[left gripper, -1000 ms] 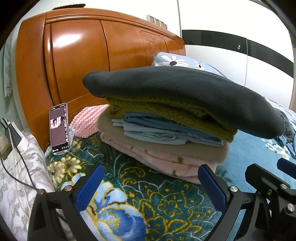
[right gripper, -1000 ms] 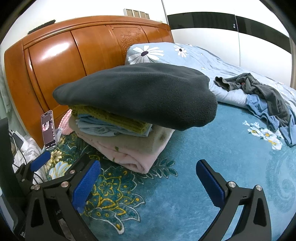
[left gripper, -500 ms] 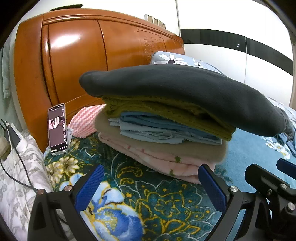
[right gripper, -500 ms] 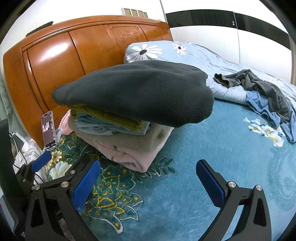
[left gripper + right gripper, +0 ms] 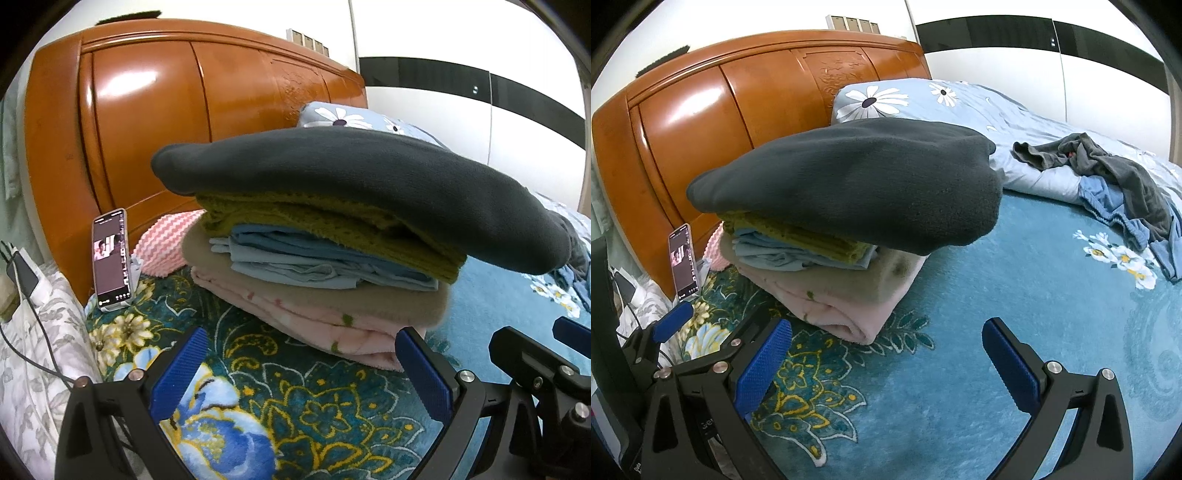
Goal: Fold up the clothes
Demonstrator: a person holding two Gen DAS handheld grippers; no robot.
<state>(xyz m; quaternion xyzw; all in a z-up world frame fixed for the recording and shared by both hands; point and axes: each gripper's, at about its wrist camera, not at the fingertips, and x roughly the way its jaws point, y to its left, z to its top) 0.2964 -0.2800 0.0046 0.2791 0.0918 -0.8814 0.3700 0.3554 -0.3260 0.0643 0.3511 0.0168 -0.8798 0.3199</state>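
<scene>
Clearly, the bed (image 5: 997,314) is being used as the folding surface, and its soft blue cover (image 5: 960,369) is giving the pile an uneven footing. The wooden headboard (image 5: 147,129) is being seen at the far left.

On the near-left part of the bed, a stack of folded clothes (image 5: 332,258) is being kept: a pink layer (image 5: 332,332) at the bottom, a beige one, folded blue pieces (image 5: 314,262), an olive knit (image 5: 332,221), and a dark grey fleece (image 5: 369,184) on top. The fleece is being carried well past the narrower layers beneath, overhanging on the right. A slide or a topple toward that side is judged the main risk, should the pile be nudged or the mattress pressed near it.

Far to the right, unfolded clothes (image 5: 1108,177) are being left in a heap against the pale quilt (image 5: 960,103), so folding is judged unfinished. Dragging them across could catch the stack.

A phone (image 5: 110,258) is being propped upright near the headboard, just beside a pink cloth (image 5: 166,243); it could be knocked flat by a falling layer.

Both the left gripper (image 5: 299,373) and the right gripper (image 5: 886,365) are being held spread wide with nothing between their jaws, side by side just short of the stack.
</scene>
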